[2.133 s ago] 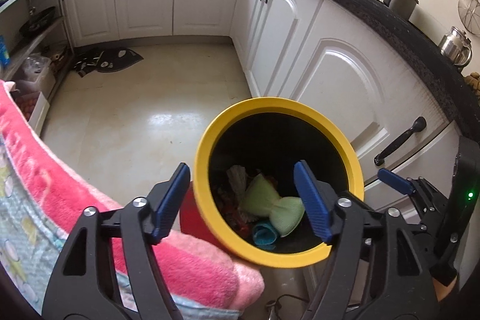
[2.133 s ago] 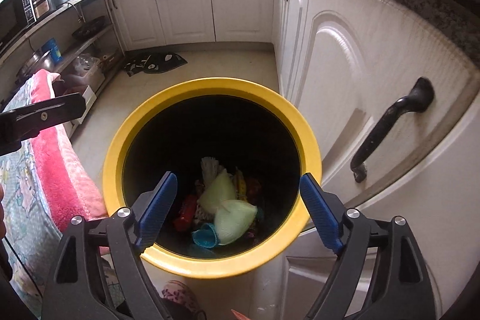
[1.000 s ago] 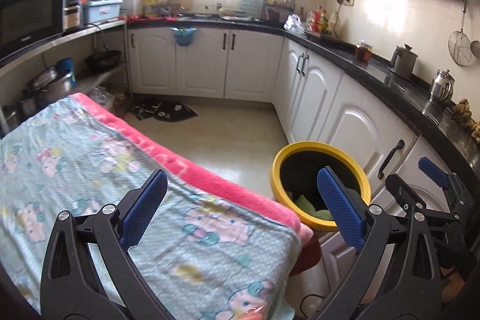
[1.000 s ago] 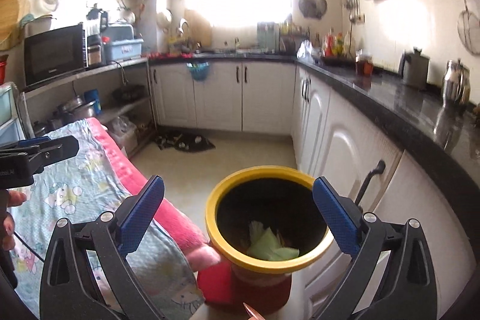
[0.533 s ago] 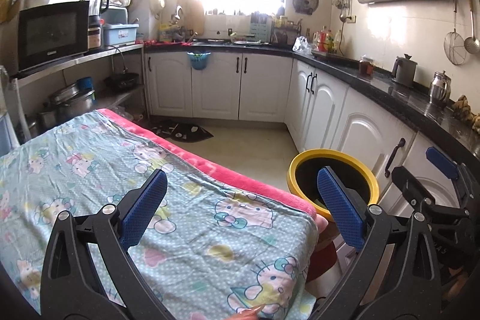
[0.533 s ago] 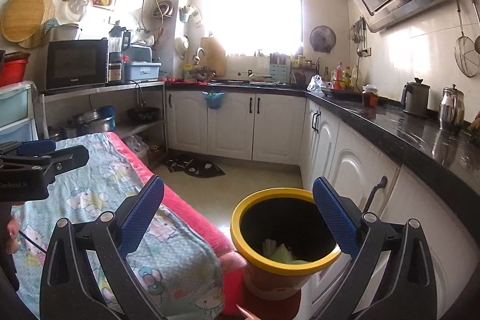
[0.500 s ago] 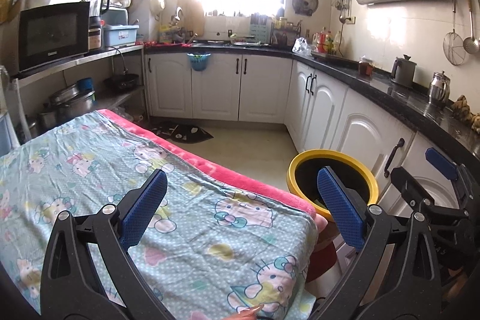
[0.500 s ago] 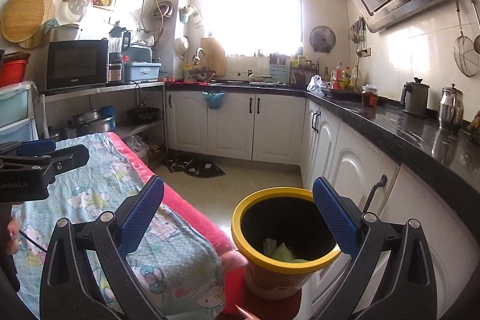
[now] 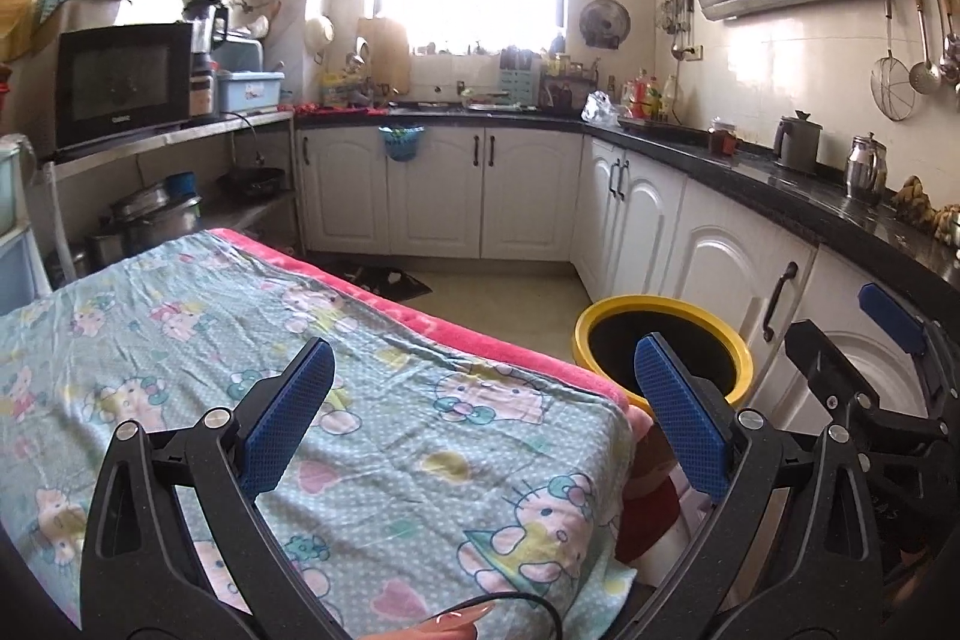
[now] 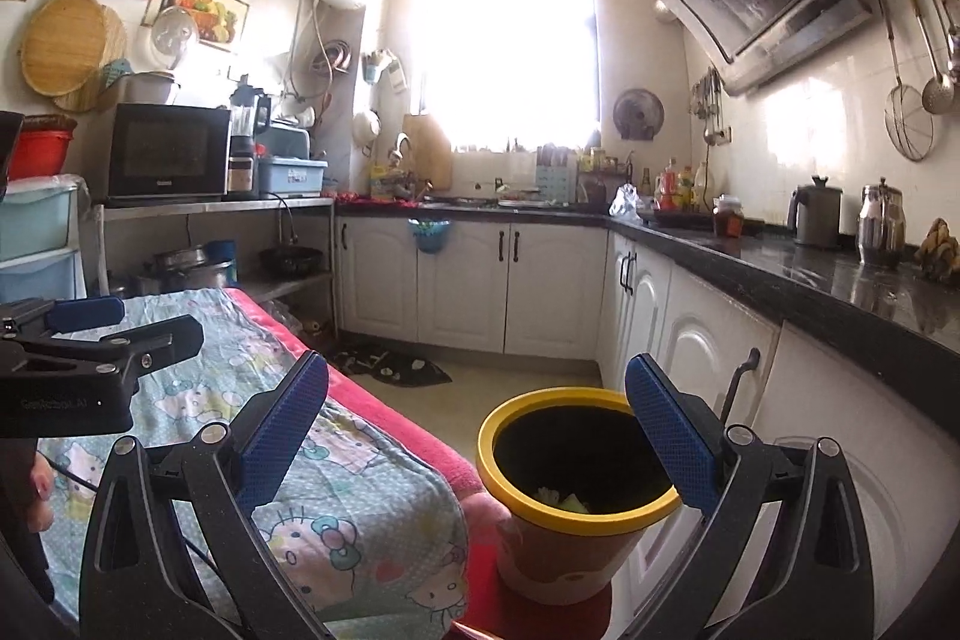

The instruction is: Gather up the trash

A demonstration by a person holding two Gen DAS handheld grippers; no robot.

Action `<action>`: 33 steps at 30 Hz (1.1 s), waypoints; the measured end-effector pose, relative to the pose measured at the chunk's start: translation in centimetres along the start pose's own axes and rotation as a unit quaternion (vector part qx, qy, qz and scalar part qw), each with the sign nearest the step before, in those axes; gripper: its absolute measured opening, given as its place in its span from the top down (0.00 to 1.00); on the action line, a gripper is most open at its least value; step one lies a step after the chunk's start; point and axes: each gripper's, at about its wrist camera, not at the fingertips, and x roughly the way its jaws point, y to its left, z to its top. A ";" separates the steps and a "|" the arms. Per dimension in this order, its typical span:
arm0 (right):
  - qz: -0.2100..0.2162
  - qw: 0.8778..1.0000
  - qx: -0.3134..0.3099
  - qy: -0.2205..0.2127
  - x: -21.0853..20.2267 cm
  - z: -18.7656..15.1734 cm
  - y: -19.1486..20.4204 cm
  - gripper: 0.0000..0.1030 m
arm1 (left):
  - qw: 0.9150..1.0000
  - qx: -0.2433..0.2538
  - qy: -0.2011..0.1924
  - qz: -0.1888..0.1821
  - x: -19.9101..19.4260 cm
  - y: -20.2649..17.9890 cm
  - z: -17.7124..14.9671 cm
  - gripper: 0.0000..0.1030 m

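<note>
Left gripper: blue-padded jaws wide apart, nothing between them, held over a cartoon-print blanket with a pink edge. Right gripper: jaws likewise spread, empty. Yellow-rimmed trash bin sits at 5 o'clock in the right wrist view, just beside the blanket's corner and near white cabinets; pale green scraps visible inside. In the left wrist view the bin lies at 3 o'clock, contents hidden. 1 black mat on the floor beyond.
</note>
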 end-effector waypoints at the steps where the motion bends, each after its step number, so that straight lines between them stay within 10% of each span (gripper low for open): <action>1: -0.002 1.000 -0.004 -0.008 -0.3 -0.2 0.3 0.06 | 1.000 0.000 -0.001 0.004 -0.1 0.1 -0.2 0.10; 33: -0.008 1.000 -0.005 -0.003 0.0 -1.3 0.5 0.06 | 1.000 -0.012 0.001 0.011 0.1 1.0 -1.4 0.10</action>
